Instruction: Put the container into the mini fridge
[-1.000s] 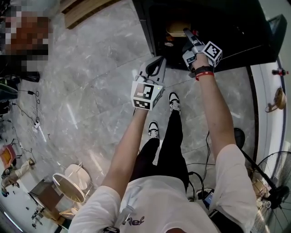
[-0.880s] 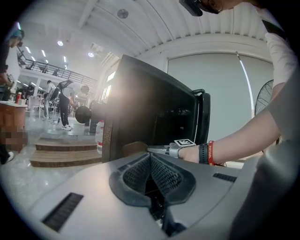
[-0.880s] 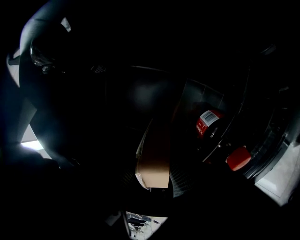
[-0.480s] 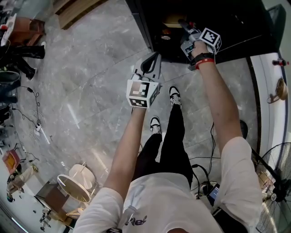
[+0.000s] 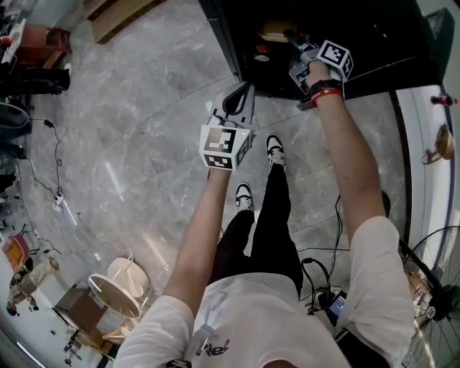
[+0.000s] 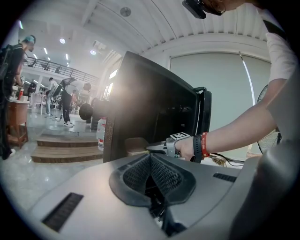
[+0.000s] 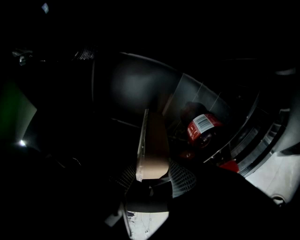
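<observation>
My right gripper (image 5: 291, 36) reaches into the open black mini fridge (image 5: 359, 50). Between its pads it holds a tan container (image 5: 277, 30), and the jaws are closing on it. In the right gripper view the container (image 7: 152, 145) stands on edge between the mesh pads (image 7: 185, 180) in the dark interior. A red can (image 7: 202, 127) lies just to its right. My left gripper (image 5: 244, 92) hangs shut and empty in front of the fridge, above the floor. The left gripper view shows the left gripper (image 6: 151, 159) closed, with the right gripper (image 6: 157, 148) and container (image 6: 136, 144) at the fridge (image 6: 150, 108) opening.
The fridge door (image 6: 202, 117) stands open on the right. A standing fan (image 5: 431, 302) and cables (image 5: 327, 251) lie at the right. A white round stool (image 5: 118, 287) and clutter sit at the lower left, and wooden steps (image 5: 122, 18) at the top left. People (image 6: 65, 101) stand far off.
My right gripper with the container has moved slightly deeper into the fridge. The left gripper has shifted a little left and otherwise holds still.
</observation>
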### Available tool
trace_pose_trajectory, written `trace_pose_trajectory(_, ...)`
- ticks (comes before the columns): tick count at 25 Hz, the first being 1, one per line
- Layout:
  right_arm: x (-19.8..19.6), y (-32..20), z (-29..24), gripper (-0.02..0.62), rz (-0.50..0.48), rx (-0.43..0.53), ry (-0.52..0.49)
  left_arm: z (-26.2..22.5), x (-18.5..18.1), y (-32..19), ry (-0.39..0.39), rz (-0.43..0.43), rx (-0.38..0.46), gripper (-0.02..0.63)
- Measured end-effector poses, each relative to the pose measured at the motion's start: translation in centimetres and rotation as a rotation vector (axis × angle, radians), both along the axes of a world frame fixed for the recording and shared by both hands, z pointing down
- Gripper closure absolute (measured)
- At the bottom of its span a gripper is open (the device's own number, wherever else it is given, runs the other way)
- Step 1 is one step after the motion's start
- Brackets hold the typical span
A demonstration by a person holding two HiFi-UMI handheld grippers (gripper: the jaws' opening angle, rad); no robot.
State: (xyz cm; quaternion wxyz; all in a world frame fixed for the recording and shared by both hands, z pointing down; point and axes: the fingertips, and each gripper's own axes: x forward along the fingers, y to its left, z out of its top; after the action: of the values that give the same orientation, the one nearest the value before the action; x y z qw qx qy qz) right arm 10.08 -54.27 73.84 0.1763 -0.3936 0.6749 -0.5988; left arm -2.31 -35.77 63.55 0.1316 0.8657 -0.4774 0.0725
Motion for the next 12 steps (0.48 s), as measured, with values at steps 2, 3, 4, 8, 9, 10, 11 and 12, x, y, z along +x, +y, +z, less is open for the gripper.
trace_pose_trajectory(2, 0.14, 0.03, 0.09, 0.37, 0.0, -0.005, 0.018, 0.13, -0.06, 0.16, 0.003, -0.004, -0.004, 0.586)
trace_pose_trajectory(3, 0.25, 0.02, 0.08, 0.37, 0.003, -0.006, 0.026, 0.12, -0.05, 0.2, 0.004, -0.005, -0.004, 0.586)
trace_pose_trajectory(4, 0.36, 0.0, 0.03, 0.37, 0.006, -0.005, 0.035, 0.08, -0.01, 0.21, 0.005, -0.005, -0.005, 0.586)
trace_pose_trajectory(8, 0.44, -0.11, -0.05, 0.37, -0.012, 0.008, 0.108, -0.25, 0.11, 0.08, 0.013, -0.006, -0.012, 0.586)
trace_pose_trajectory(9, 0.31, -0.14, -0.05, 0.37, -0.03, 0.013, 0.138, -0.3, 0.07, 0.0, 0.014, -0.006, -0.012, 0.586)
trace_pose_trajectory(10, 0.17, -0.18, -0.08, 0.368, -0.047, 0.017, 0.168, -0.35, 0.02, -0.09, 0.015, -0.007, -0.012, 0.586)
trace_pose_trajectory(11, 0.1, -0.23, -0.12, 0.367, -0.058, 0.019, 0.193, -0.41, -0.02, -0.18, 0.016, -0.007, -0.011, 0.586)
trace_pose_trajectory(12, 0.12, -0.3, -0.15, 0.367, -0.063, 0.018, 0.213, -0.46, -0.06, -0.25, 0.018, -0.007, -0.009, 0.586)
